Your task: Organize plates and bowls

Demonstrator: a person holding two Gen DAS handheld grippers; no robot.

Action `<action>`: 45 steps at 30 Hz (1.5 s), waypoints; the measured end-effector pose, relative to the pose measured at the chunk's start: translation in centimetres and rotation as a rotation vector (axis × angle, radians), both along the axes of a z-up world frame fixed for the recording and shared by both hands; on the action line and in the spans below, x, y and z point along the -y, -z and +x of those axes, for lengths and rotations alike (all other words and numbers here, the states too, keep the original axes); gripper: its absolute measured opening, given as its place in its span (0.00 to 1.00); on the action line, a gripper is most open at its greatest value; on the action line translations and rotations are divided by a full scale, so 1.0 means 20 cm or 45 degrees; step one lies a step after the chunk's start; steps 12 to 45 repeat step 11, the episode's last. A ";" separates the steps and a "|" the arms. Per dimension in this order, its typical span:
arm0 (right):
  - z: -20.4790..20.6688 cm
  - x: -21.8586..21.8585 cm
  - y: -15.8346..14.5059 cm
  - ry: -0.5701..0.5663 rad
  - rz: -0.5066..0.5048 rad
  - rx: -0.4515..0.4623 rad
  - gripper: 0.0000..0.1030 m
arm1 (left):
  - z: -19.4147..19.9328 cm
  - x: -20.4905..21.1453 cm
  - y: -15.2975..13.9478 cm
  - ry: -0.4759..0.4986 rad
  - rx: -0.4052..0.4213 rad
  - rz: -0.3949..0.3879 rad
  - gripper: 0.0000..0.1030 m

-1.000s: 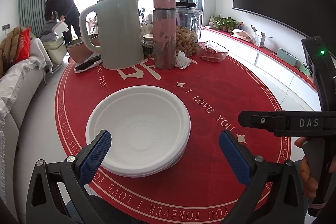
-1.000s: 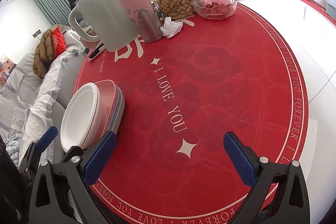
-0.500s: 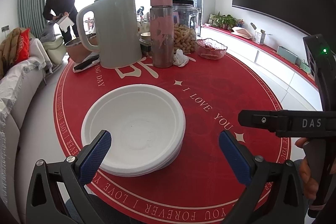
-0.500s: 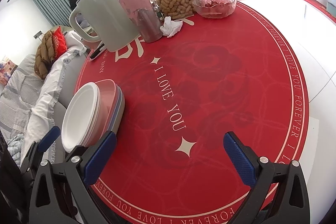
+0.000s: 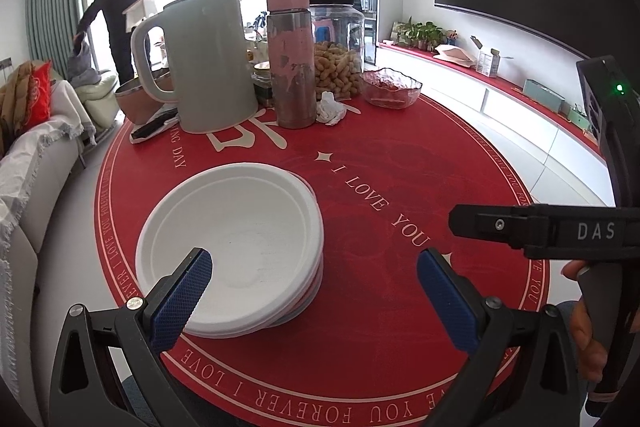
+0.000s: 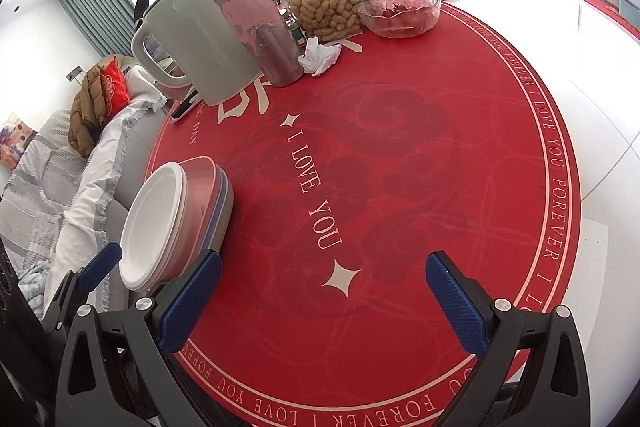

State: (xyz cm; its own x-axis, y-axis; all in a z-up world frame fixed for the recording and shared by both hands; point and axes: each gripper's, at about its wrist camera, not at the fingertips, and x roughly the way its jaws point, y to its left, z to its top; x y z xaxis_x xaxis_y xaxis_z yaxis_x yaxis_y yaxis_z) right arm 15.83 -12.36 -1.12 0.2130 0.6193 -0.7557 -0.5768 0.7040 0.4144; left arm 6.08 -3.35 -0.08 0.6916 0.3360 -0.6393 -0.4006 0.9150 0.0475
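Left gripper (image 5: 314, 291) gaping wide, empty; right gripper (image 6: 324, 297) likewise. Bowl stack (image 5: 236, 247) looking light, thin-walled, likely flexing; gripping near rim advisable.

One bowl stack (image 5: 240, 247), one kettle (image 5: 208, 63), one flask (image 5: 290, 55), two tools (image 5: 316, 299)

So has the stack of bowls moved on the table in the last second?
Cannot tell. In the right wrist view the bowl stack keeps its spot beside the "I LOVE YOU" lettering; the shift in the left view looks like camera motion.
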 end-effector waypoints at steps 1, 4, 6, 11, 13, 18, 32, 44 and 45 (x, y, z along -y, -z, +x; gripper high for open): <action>0.00 0.01 0.00 0.001 0.002 -0.002 1.00 | 0.00 0.00 0.00 0.001 -0.003 0.003 1.00; 0.01 0.02 0.00 0.007 0.009 -0.005 1.00 | 0.02 0.02 0.00 0.004 -0.011 0.009 1.00; 0.01 0.03 0.01 0.011 0.015 -0.006 1.00 | 0.03 0.03 0.01 0.007 -0.019 0.010 1.00; 0.03 0.05 0.01 0.009 0.037 -0.010 1.00 | 0.05 0.07 0.01 0.018 -0.015 0.035 1.00; 0.03 0.05 0.01 0.009 0.037 -0.010 1.00 | 0.05 0.07 0.01 0.018 -0.015 0.035 1.00; 0.03 0.05 0.01 0.009 0.037 -0.010 1.00 | 0.05 0.07 0.01 0.018 -0.015 0.035 1.00; 0.03 0.05 0.01 0.009 0.037 -0.010 1.00 | 0.05 0.07 0.01 0.018 -0.015 0.035 1.00; 0.03 0.05 0.01 0.009 0.037 -0.010 1.00 | 0.05 0.07 0.01 0.018 -0.015 0.035 1.00; 0.03 0.05 0.01 0.009 0.037 -0.010 1.00 | 0.05 0.07 0.01 0.018 -0.015 0.035 1.00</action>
